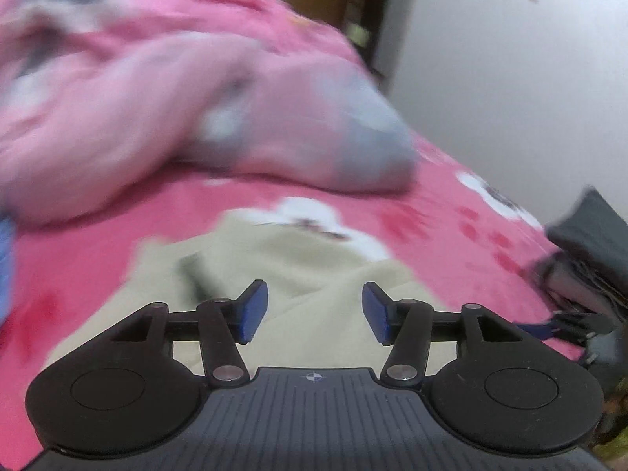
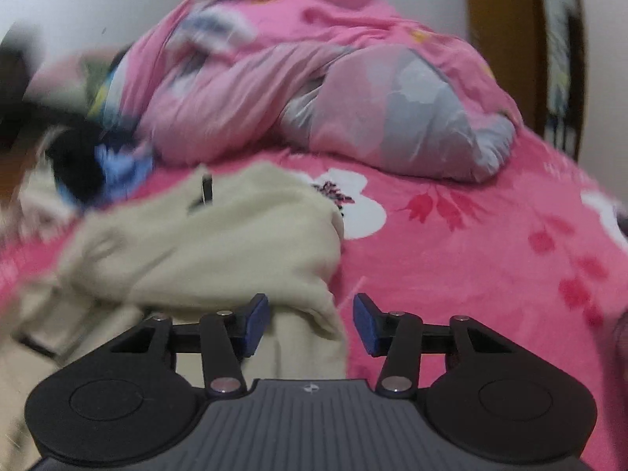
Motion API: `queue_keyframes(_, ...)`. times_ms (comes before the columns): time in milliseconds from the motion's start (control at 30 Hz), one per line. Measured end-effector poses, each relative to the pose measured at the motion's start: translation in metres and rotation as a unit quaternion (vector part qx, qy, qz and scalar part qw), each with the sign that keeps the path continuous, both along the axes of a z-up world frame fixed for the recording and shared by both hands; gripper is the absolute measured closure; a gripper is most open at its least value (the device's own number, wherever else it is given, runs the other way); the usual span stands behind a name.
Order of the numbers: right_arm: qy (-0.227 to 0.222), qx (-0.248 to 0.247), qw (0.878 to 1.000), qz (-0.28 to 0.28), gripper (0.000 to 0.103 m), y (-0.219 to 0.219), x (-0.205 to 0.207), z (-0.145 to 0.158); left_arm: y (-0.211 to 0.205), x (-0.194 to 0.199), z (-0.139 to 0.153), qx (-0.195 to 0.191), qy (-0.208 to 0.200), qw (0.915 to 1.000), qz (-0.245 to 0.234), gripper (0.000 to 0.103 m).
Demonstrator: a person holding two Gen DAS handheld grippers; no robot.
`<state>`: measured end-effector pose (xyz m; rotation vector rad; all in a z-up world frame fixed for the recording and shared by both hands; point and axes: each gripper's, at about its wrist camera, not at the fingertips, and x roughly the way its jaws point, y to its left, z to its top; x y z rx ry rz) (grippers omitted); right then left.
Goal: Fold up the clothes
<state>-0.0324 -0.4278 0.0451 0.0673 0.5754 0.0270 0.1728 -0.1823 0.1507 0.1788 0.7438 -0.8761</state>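
A bunched pink quilt (image 2: pixel 314 78) lies on the flowered bedsheet (image 2: pixel 471 259).

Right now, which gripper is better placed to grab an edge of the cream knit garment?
Right gripper, probably: open, with the cream knit garment's bunched edge lying between its fingers. Left gripper is open over flat cloth.

Legible text: none that I can read. Only mark: a small crosshair symbol on the ribbed body of my left gripper (image 1: pixel 314 316) and my right gripper (image 2: pixel 311 324).
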Motion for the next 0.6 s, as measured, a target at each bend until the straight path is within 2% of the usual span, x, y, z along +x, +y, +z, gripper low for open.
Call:
queue_keyframes(100, -0.007, 0.0, 1.0, 0.011, 0.062, -0.001, 0.005, -0.006, -0.068, 0.02, -0.014, 0.036, 0.028, 0.998, -0.043, 0.049)
queue_keyframes(167, -0.012, 0.0, 1.0, 0.019, 0.072, -0.002, 0.008, -0.01, -0.107, 0.031, -0.026, 0.057, 0.057, 0.9949, -0.061, 0.049)
queue_keyframes(200, -0.014, 0.0, 1.0, 0.022, 0.075, -0.002, 0.01, -0.013, -0.123, 0.033, -0.032, 0.071, 0.058, 0.9933, -0.07, 0.049)
queue_keyframes(333, -0.024, -0.001, 0.999, 0.035, 0.082, -0.003, 0.013, -0.019, -0.18, 0.035, -0.052, 0.14, 0.044, 0.9828, -0.112, 0.049)
queue_keyframes(467, -0.039, 0.0, 0.999, 0.036, 0.086, -0.002, 0.008, -0.02, -0.209, 0.033, -0.075, 0.228, 0.013, 0.9636, -0.14, 0.05)
queue_keyframes(533, -0.047, 0.003, 0.998, 0.037, 0.088, -0.002, 0.007, -0.02, -0.215, 0.033, -0.085, 0.258, 0.015, 0.9555, -0.142, 0.059)
queue_keyframes(600, -0.052, -0.005, 0.998, 0.038, 0.089, 0.001, 0.006, -0.021, -0.213, 0.032, -0.09, 0.267, 0.022, 0.9532, -0.139, 0.074)
